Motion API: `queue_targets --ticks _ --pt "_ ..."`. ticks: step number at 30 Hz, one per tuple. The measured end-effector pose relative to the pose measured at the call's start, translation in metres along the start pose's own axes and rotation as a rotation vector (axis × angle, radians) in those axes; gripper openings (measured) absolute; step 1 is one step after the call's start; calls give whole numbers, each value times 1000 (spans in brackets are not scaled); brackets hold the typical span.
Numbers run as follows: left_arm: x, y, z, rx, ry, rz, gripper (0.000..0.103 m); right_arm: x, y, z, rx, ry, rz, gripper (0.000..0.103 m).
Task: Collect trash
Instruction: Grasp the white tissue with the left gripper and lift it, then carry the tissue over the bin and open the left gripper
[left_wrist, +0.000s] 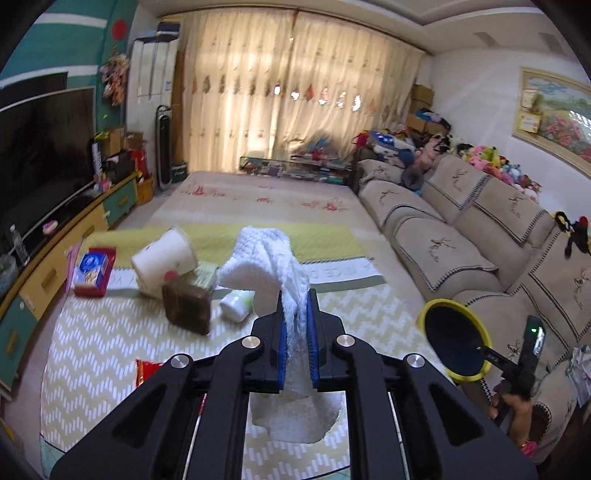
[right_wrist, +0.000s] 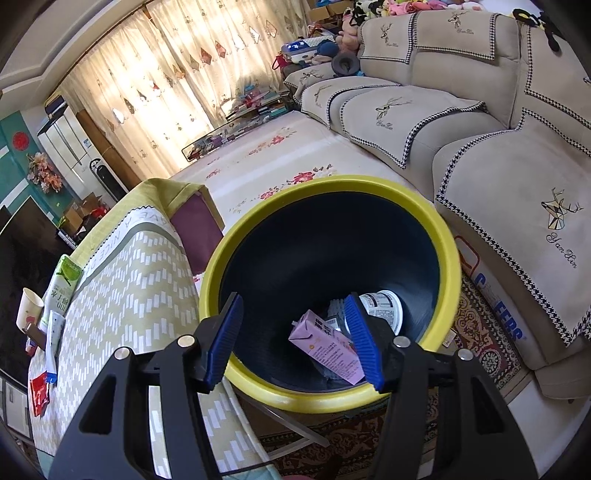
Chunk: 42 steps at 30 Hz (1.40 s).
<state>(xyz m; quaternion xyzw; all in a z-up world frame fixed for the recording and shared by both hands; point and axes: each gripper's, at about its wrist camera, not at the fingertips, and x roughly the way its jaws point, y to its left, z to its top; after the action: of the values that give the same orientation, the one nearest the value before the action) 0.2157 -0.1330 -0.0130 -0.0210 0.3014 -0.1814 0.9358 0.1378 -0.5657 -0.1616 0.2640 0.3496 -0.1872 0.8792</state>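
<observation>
- Left wrist view shows the left tongs (left_wrist: 295, 332) clamped on a white paper towel (left_wrist: 266, 254); its crumpled top bunches up past the tips and a loose tail hangs below, clear of the surface (left_wrist: 110, 332).
- Right wrist view shows the right tongs (right_wrist: 291, 339) gripping the near rim of a yellow-rimmed bin (right_wrist: 436, 229), one blue pad inside and one outside; whether both pads press the rim is hard to tell.
- Inside the bin lie a pink carton (right_wrist: 328, 347) and a white cup (right_wrist: 384, 306), so some trash is already in.
- Risk: the towel is soft and only pinched at its middle, so a quick swing toward the bin could let it slide out or let the tail drag across the clutter.
- Risk: the bin sits off to the right of the surface and tilts toward the camera, so a slack hold on the rim could let it tip or twist away from the drop.
- Still on the surface, which wears a yellow-green zigzag cloth: a tipped paper cup (left_wrist: 166, 254), a brown block (left_wrist: 188, 302), a small white bottle (left_wrist: 238, 302), a red box (left_wrist: 94, 271) and a red wrapper (left_wrist: 146, 371).
- Around it are a beige sofa (left_wrist: 480, 229), a floral mat (left_wrist: 258, 199), drawn curtains (left_wrist: 295, 92) and a dark television (left_wrist: 40, 155).
</observation>
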Motion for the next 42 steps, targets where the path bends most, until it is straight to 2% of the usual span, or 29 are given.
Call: queue_targets --ticks 5,11,16,20,26,32,33,36,42 --pt "5 -35 2 56 26 -75 10 -7 -12 0 24 -16 -10 56" --pt "34 -97 -1 130 97 -224 10 -19 -25 -1 39 -38 -31 57" --pt "69 -166 -6 226 180 -370 10 -29 -41 0 58 -54 -65 57" --pt "102 -223 -10 312 239 -438 10 -36 -55 0 73 -64 -89 57" --pt "163 -292 -25 382 371 -500 10 -41 -78 -1 96 -59 -135 58" --pt "223 -333 -42 398 457 -455 11 -46 -94 -5 115 -52 -163 58" --pt "230 -337 -45 398 465 -445 18 -47 -96 -5 116 -52 -167 58" --pt "246 -349 -49 395 473 -425 55 -47 -99 -6 120 -49 -167 58" --pt "246 -346 -43 370 456 -425 69 -47 -94 -7 112 -42 -154 58"
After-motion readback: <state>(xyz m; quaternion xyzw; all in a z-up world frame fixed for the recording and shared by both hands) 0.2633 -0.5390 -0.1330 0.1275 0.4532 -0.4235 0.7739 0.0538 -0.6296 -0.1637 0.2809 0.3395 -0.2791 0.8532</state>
